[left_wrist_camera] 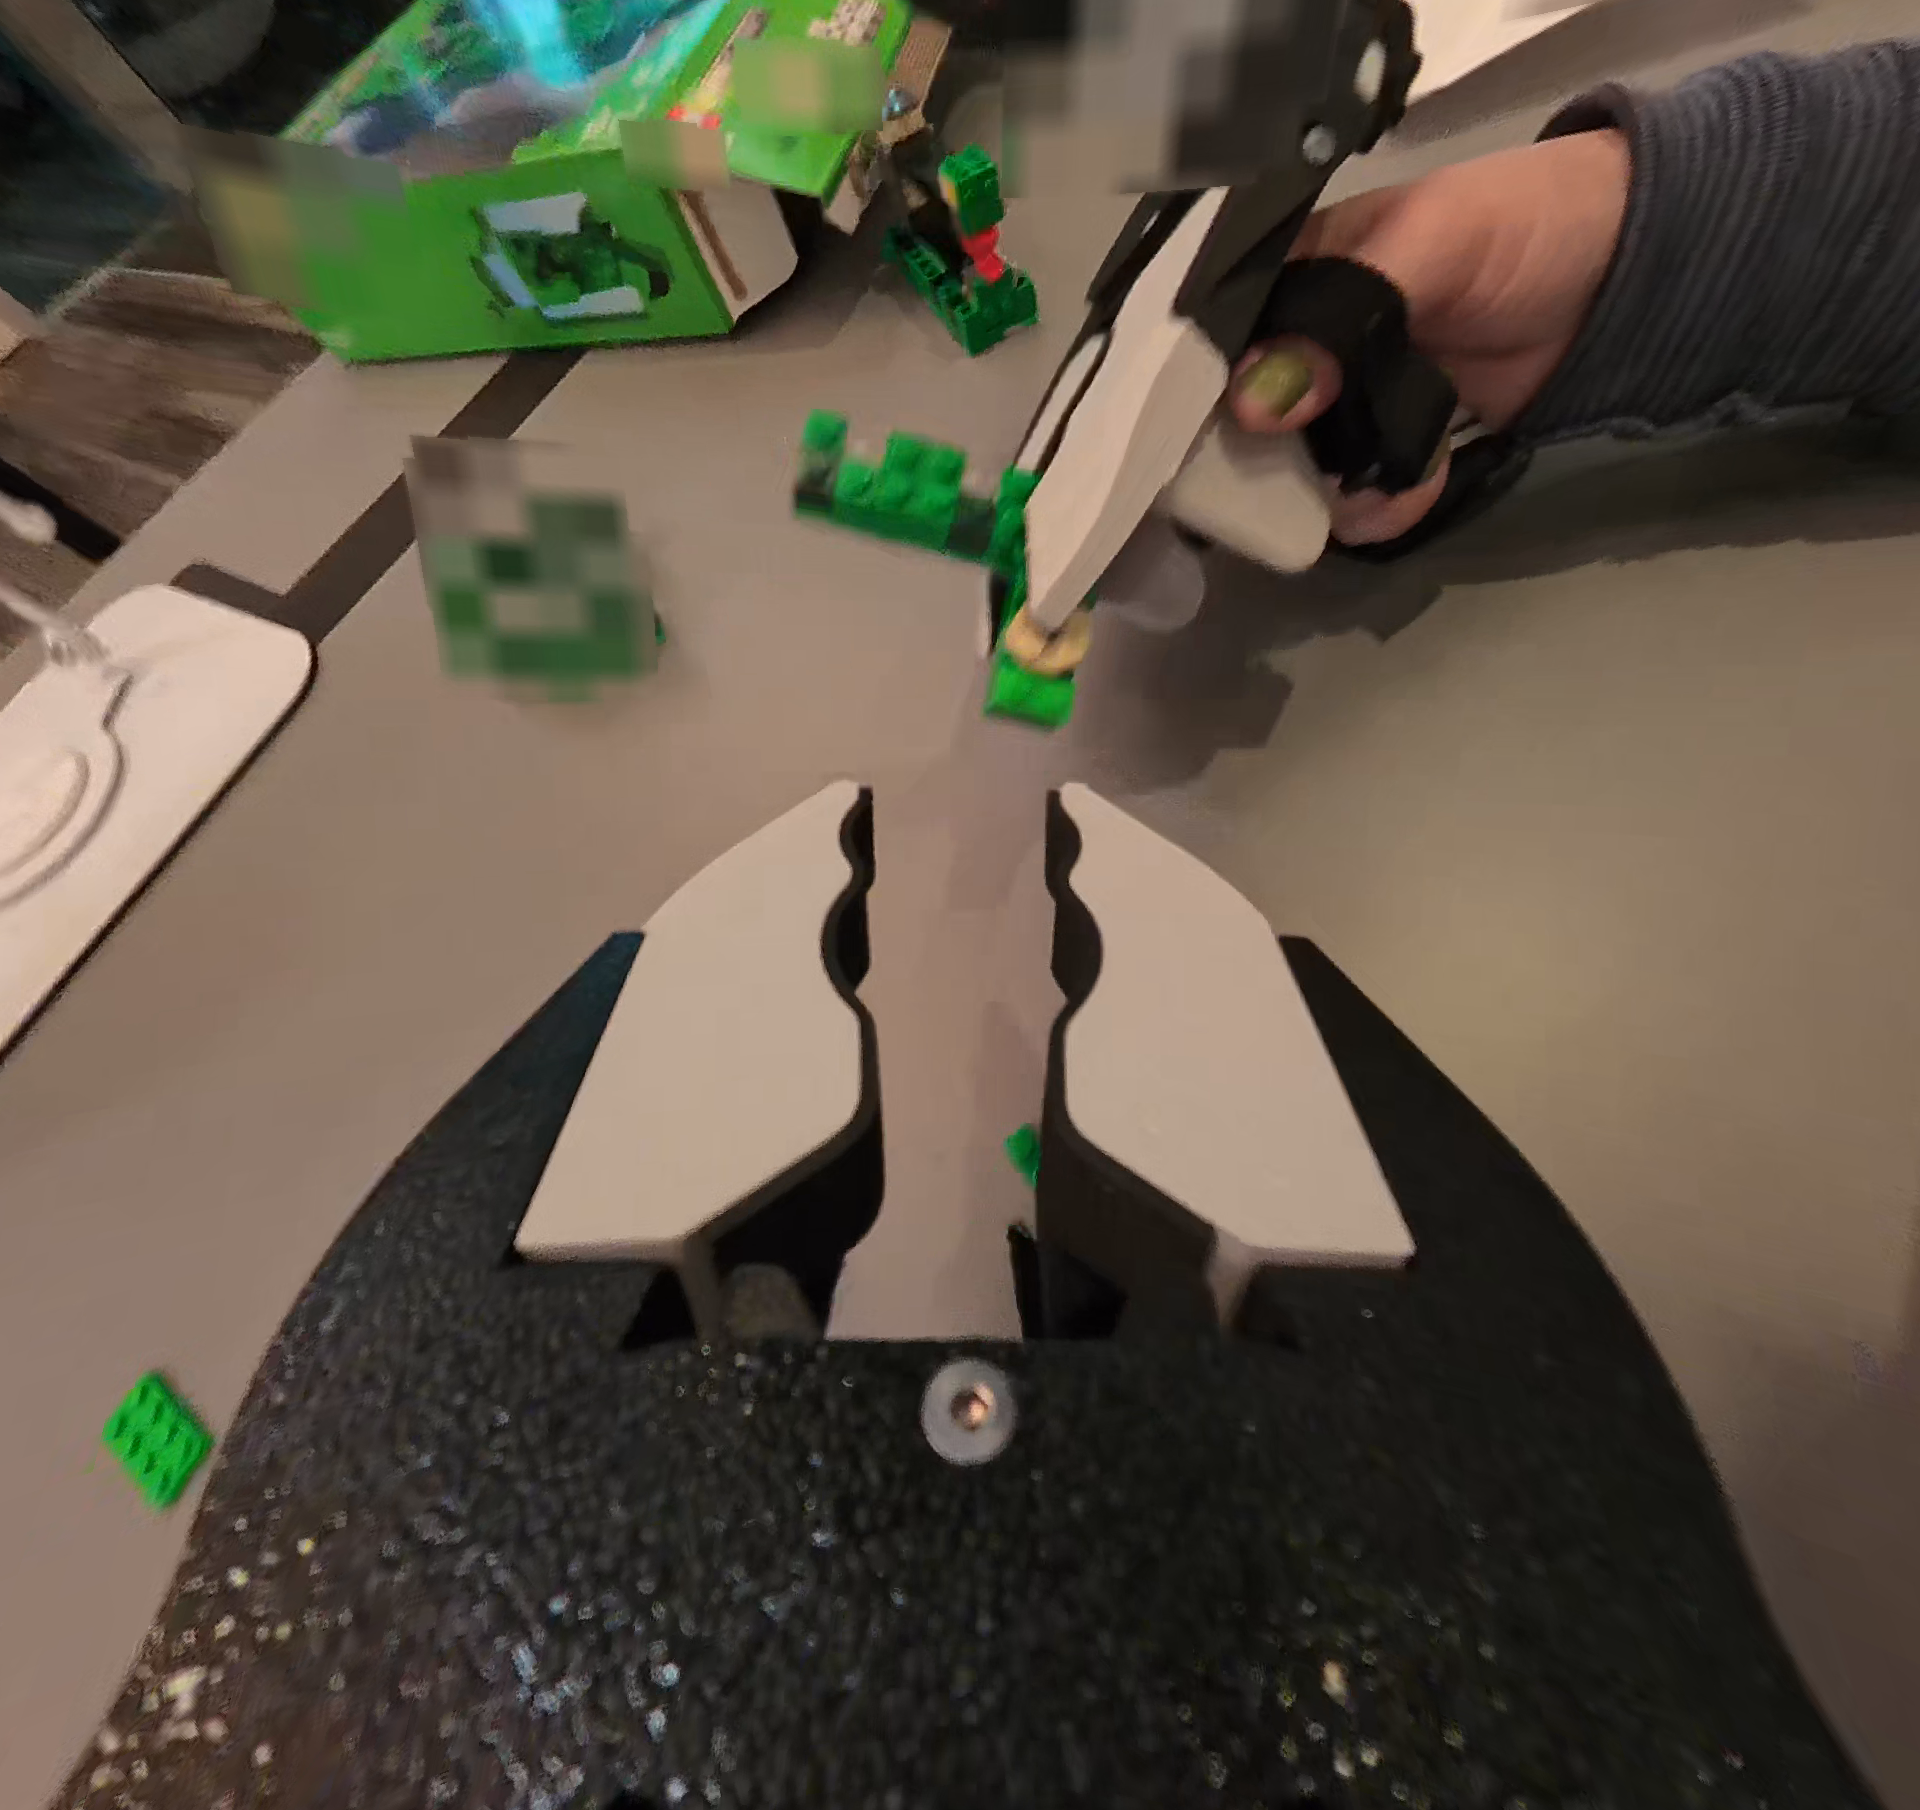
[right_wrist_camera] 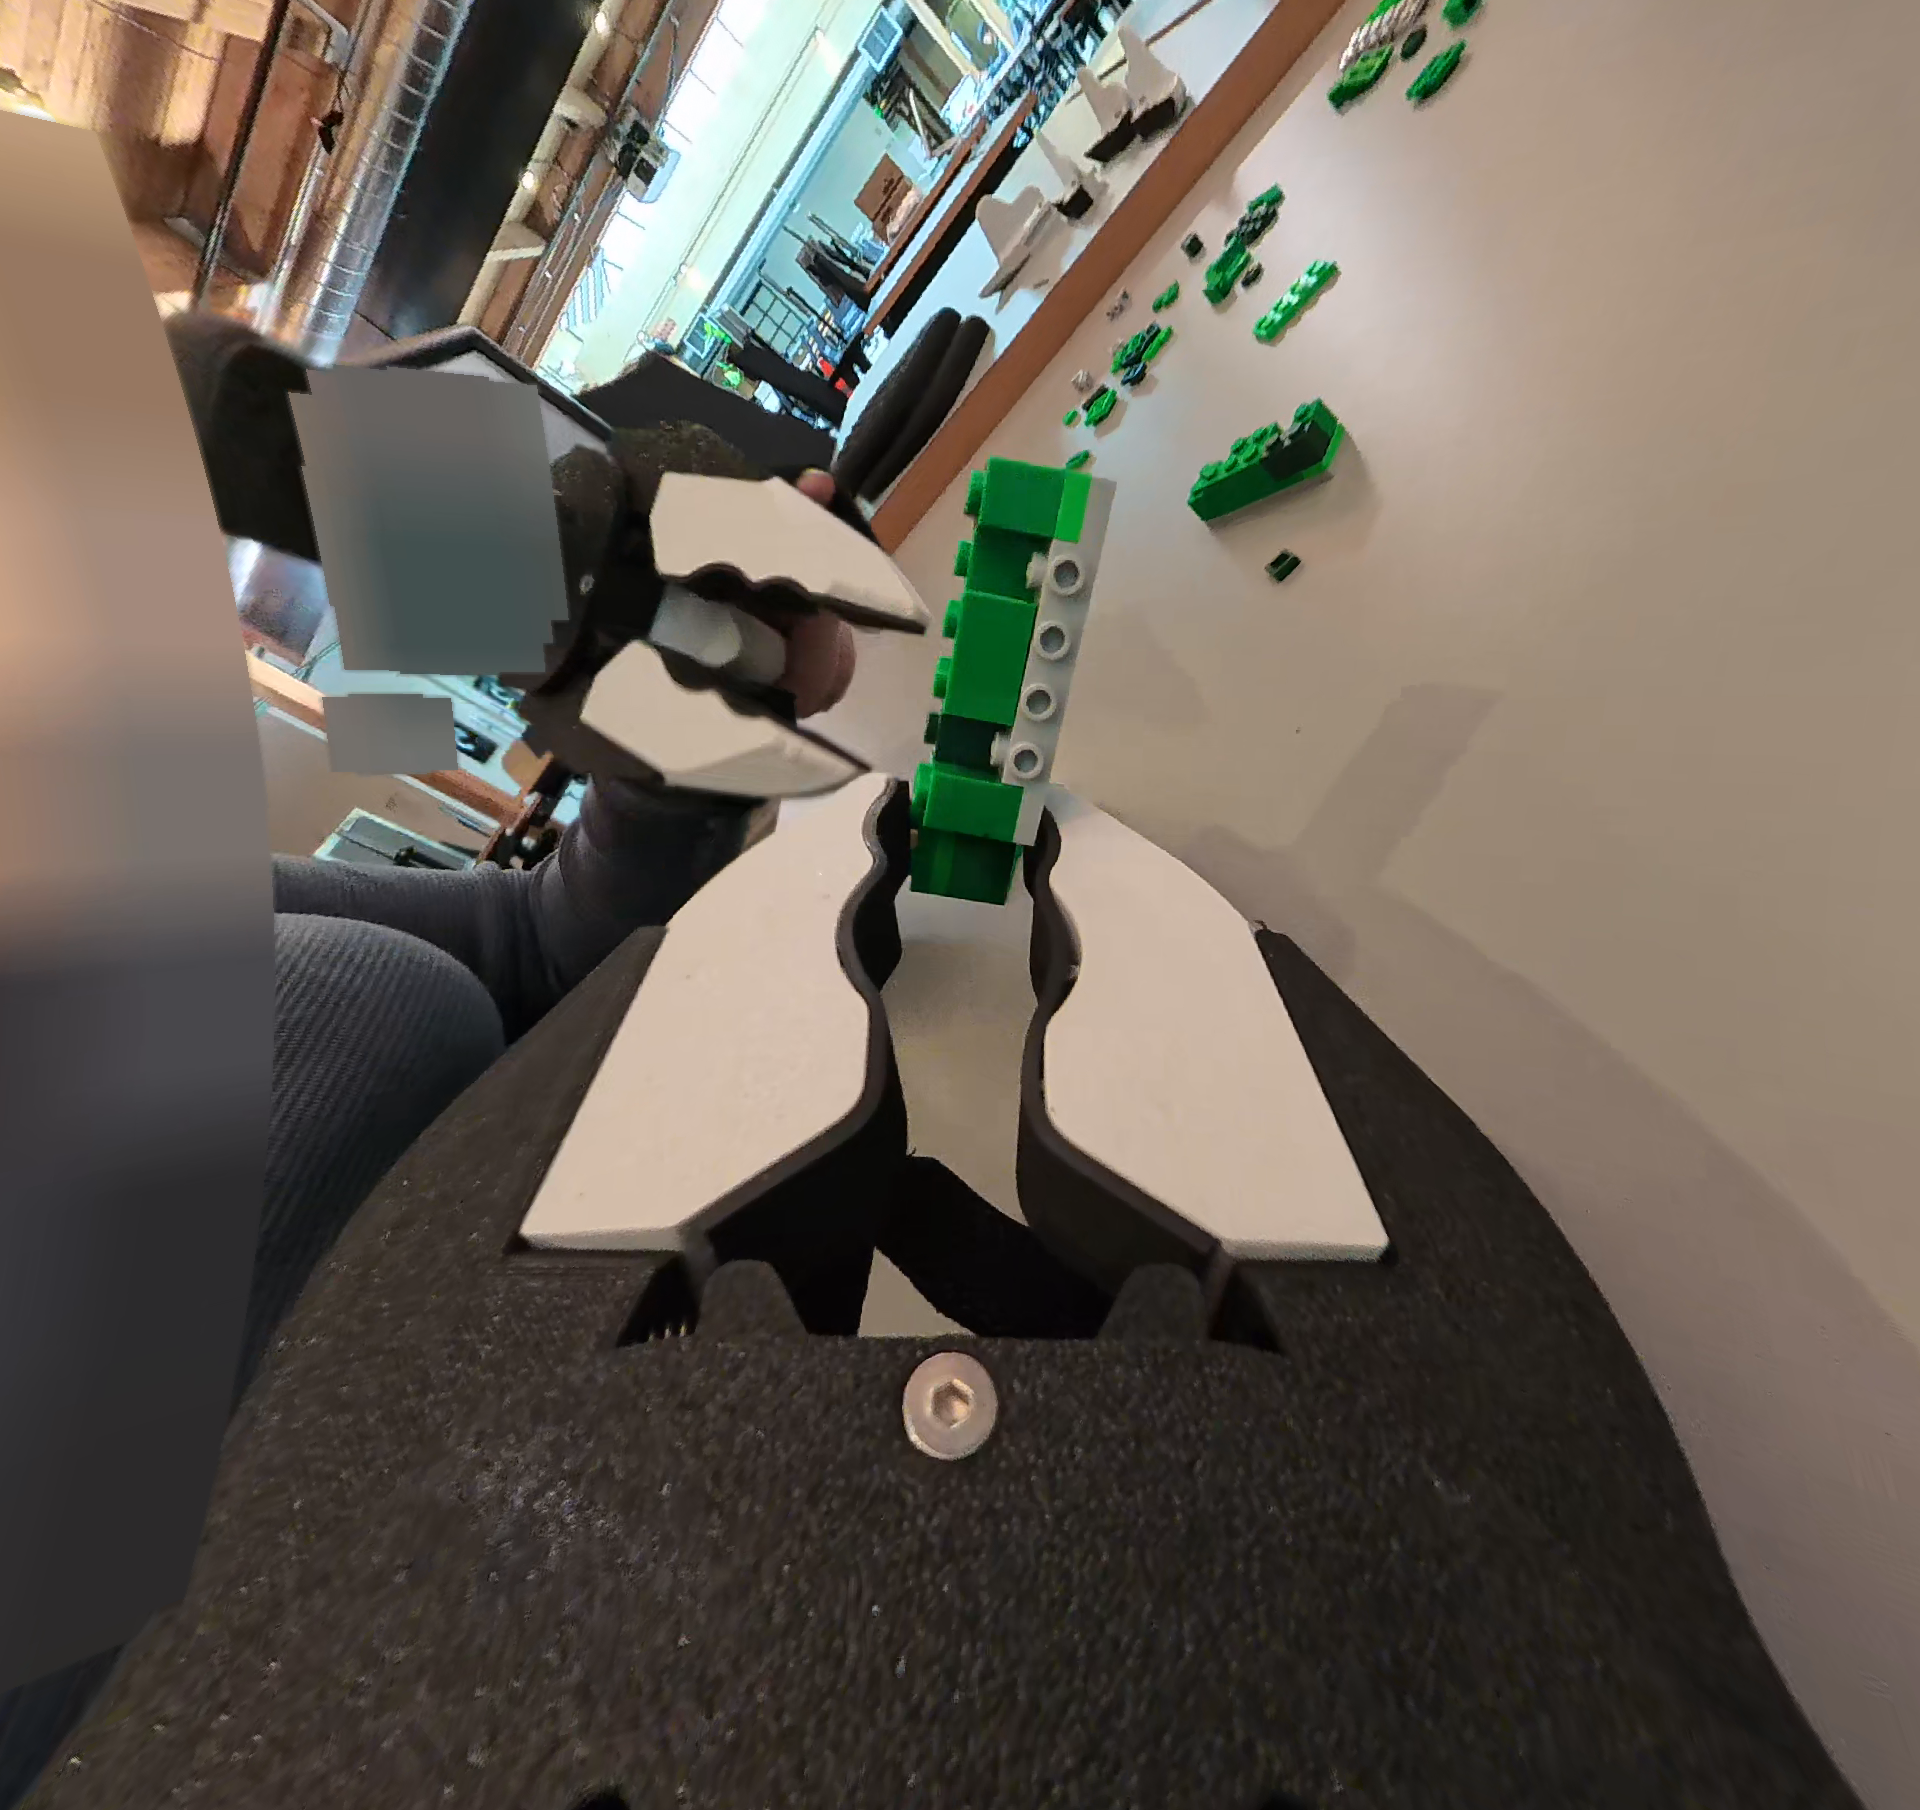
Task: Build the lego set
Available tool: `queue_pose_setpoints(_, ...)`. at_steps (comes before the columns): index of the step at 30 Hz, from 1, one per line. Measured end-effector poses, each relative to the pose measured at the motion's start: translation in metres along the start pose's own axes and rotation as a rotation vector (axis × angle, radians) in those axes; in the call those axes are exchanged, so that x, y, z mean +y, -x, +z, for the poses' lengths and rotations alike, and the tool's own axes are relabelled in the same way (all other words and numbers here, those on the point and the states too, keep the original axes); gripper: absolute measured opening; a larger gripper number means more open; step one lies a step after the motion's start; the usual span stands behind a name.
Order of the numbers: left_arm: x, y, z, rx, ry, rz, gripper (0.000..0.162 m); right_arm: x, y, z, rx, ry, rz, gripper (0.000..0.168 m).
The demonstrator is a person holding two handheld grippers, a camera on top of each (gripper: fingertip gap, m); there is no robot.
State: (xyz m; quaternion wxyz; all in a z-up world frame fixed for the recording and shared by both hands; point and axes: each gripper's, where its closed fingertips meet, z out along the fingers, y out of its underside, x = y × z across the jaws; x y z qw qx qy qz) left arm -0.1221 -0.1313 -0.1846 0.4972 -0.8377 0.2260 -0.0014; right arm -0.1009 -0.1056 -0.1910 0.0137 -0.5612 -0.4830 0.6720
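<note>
Left wrist view looks down on a grey desk, where the left gripper hangs with its fingers a narrow way apart and nothing between them. Ahead of it the right gripper, held by a hand in a dark ribbed sleeve, points down with its tips at a stack of green bricks on the desk. Right wrist view, tilted on its side, shows that same green brick stack, backed by a light grey strip with round holes, with its lower end between the tips of the right gripper, whose fingers are closed around it. The left gripper shows just beside the stack there, its fingers parted and not touching the bricks. Beyond the stack, in the left wrist view, lie a flat green assembly, a small green and red build and a green box, while a lone green plate lies near the left edge. Loose green pieces are scattered across the desk in the right wrist view, well apart from the grippers.
</note>
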Motion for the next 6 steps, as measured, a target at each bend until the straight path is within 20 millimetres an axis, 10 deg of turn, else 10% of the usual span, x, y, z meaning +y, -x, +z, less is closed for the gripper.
queue_pose_setpoints(6,0.063,-0.011,-0.025,0.252,0.286,-0.147,0.033,-0.006,0.003,0.0,-0.049,-0.059,-0.012,0.02)
